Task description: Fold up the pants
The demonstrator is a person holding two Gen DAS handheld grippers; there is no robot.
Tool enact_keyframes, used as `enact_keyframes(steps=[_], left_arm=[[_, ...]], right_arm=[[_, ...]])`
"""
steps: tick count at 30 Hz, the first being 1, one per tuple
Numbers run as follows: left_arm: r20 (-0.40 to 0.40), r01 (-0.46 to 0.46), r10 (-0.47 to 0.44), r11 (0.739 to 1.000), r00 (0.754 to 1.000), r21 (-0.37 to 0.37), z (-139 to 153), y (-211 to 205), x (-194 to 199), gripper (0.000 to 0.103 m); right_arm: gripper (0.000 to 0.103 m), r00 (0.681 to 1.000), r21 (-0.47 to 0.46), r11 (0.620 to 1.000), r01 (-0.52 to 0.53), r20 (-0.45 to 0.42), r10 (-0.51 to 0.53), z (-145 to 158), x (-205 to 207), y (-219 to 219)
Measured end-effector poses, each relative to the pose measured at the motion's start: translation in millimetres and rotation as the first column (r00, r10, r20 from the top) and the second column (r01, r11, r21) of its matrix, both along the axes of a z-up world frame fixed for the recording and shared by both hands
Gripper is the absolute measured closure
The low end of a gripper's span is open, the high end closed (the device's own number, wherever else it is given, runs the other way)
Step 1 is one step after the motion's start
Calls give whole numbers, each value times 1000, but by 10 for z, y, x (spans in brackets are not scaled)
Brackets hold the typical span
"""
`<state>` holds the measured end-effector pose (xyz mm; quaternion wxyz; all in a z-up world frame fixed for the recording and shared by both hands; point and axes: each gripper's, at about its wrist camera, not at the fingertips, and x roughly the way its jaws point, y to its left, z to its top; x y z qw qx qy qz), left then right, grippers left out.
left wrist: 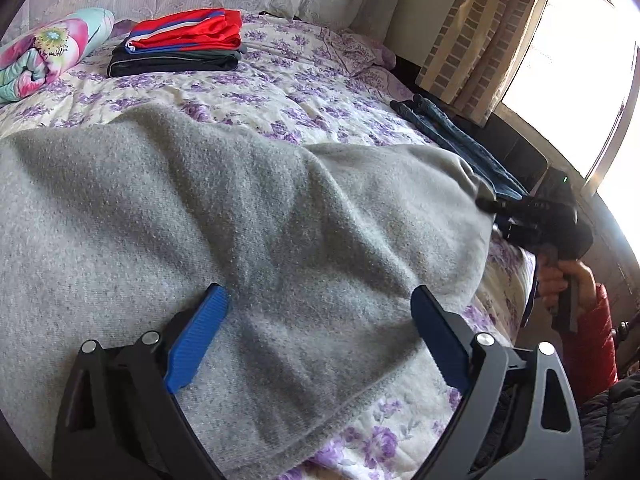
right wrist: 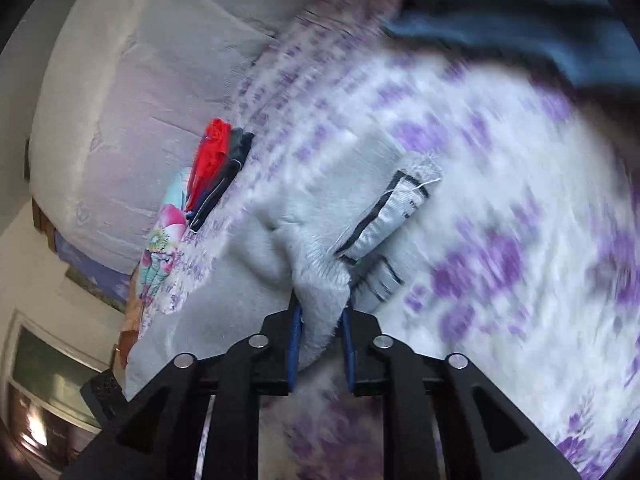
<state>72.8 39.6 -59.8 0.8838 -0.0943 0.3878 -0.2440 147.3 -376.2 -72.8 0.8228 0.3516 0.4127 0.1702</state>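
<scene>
**Grey pants on the bed, one end pinched by the right gripper**

Left wrist view. The grey pants (left wrist: 224, 216) lie spread over the floral bedspread (left wrist: 320, 92), filling the middle and the 9 o'clock side of the frame. The left gripper (left wrist: 320, 316) sits at 6 o'clock with its blue pads (left wrist: 196, 340) spread wide; the cloth lies under and between them, and neither pad presses on it. At 3 o'clock the right gripper (left wrist: 486, 202) meets the far edge of the pants, held by a hand (left wrist: 560, 280) in a red sleeve (left wrist: 592, 344). At 11 o'clock a stack of folded clothes (left wrist: 180, 44), red on top and dark below, rests on the bedspread, with a rolled flowered quilt (left wrist: 44, 52) just beside it at 10 o'clock. Blue jeans (left wrist: 460, 136) lie at 2 o'clock near the bed's edge, below a curtain (left wrist: 480, 36) and a bright window (left wrist: 576, 60).

Right wrist view. The right gripper (right wrist: 320, 320), at 6 o'clock, is closed on a bunched fold of the pants (right wrist: 316, 280); the cloth fills the narrow gap between its pads. A grey band with dark stripes (right wrist: 396, 208) sticks out of the fold toward 1 o'clock. The bedspread (right wrist: 500, 200) is blurred. The stack (right wrist: 218, 168) shows at 9 o'clock, the jeans (right wrist: 520, 20) at 1 o'clock.
</scene>
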Motion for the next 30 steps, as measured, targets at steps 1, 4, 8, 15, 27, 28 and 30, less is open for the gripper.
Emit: enact_keyframes(steps=[1,4,8,15,27,28,30], left_arm=[[0,0,0,1000,1000,-2,-1,6,3,12],[2,1,-1,1000,1000,3,-4,8,3,12],[1,2,-2,1000,1000,-1,-5,14,5,12],[4,0,0,1000,1000,6,-5,5,-7,12],[-2,-64,64,998,998,1,33,-36,42,7],[3,-64,64,998,998,19,38,-58,34,7],[10,-93,93,994,996,51,76,-74,0,7]], right_arm=[[76,1000,37,999,0,-4,0,-14,-73,-47],[32,1000,101,995,-17,-15,19,123,-156,-103],[25,998,13,999,-47,-29,48,143,-125,19],[5,999,-9,999,47,24,-47,109,172,113],[77,977,-110,990,85,203,-61,342,189,41],[78,989,-88,992,95,119,-84,68,252,-36],[78,988,-12,996,83,128,-81,-78,227,-140]])
